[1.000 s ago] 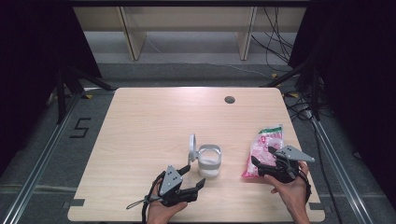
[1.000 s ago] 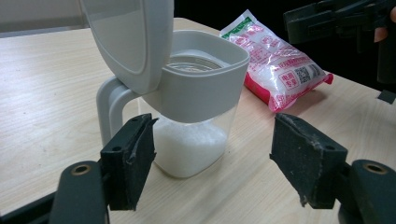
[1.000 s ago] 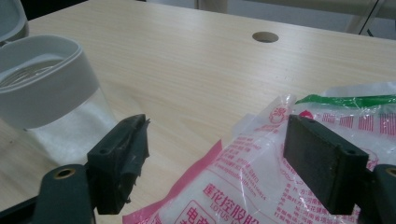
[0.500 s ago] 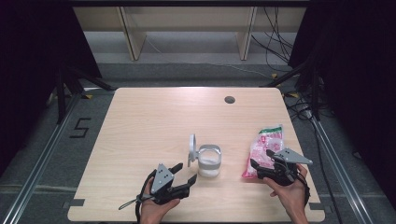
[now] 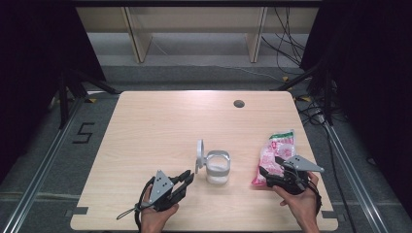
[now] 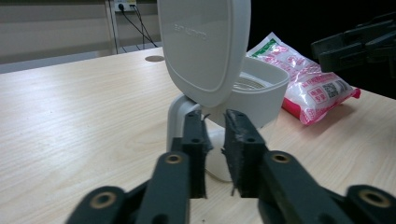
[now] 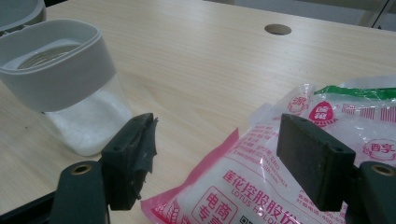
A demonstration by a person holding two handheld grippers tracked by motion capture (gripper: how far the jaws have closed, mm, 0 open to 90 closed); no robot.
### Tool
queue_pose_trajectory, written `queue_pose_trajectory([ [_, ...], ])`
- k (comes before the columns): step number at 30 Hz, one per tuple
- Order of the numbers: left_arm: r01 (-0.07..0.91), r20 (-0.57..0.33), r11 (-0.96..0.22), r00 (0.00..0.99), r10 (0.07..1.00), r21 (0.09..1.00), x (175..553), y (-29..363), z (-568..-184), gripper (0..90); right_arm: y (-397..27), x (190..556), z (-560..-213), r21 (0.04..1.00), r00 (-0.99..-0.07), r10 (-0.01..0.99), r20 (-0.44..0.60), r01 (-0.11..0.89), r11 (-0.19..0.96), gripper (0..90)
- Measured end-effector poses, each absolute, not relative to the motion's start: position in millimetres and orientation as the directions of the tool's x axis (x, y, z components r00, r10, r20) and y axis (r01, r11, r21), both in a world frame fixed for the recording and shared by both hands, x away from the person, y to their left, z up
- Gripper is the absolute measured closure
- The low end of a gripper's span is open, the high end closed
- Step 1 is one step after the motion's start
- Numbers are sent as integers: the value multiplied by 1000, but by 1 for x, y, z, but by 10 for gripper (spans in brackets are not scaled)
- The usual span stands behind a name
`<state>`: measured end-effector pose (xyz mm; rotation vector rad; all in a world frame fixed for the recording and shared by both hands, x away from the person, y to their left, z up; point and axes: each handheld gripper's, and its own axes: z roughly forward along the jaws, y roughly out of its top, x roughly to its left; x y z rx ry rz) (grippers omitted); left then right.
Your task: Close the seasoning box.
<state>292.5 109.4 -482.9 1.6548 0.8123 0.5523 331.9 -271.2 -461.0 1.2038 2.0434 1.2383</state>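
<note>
Container (image 5: 217, 167): clear jar with grey collar, white grains in the bottom, stands upright near front middle of table (image 5: 160, 126); seen too in right gripper view (image 7: 65, 93) and left gripper view (image 6: 252, 93).
Lid (image 5: 199, 154): white, flipped up on the container's left side, standing nearly on edge; in left gripper view (image 6: 203, 46) its flat face looms just past the jaws.
Bag (image 5: 276, 156): pink and white sealed packet with green strip at far end, lies flat right of the container, well apart from it; red print readable in right gripper view (image 7: 299, 177).
Left gripper (image 5: 183, 178): on the table front-left of the container, tips aimed at its base, near but not touching; jaws have just been closing, now almost together with a thin gap, nothing between them (image 6: 214, 140).
Right gripper (image 5: 266, 171): at near end of the bag; jaws spread wide, straddling the bag's near edge (image 7: 215, 154), pads not pressing on it as far as visible.
Left hand (image 5: 154, 213): wraps gripper body from below.
Right hand (image 5: 299, 199): same, at front right edge.
Hole (image 5: 238, 103): round, dark, far side of table.
</note>
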Motion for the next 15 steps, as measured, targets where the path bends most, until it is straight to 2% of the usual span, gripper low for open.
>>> queue_pose_trajectory([
  [7, 221, -59, -113, 650, 758, 969, 297, 105, -480, 868, -269, 330, -462, 864, -495, 867, 62, 462, 202, 293],
  [9, 197, -25, -141, 660, 751, 970, 302, 106, -477, 874, -271, 332, -462, 868, -509, 860, 41, 445, 222, 295],
  [15, 191, -36, -118, 650, 759, 974, 308, 105, -471, 887, -272, 333, -463, 868, -523, 851, 40, 440, 229, 300],
])
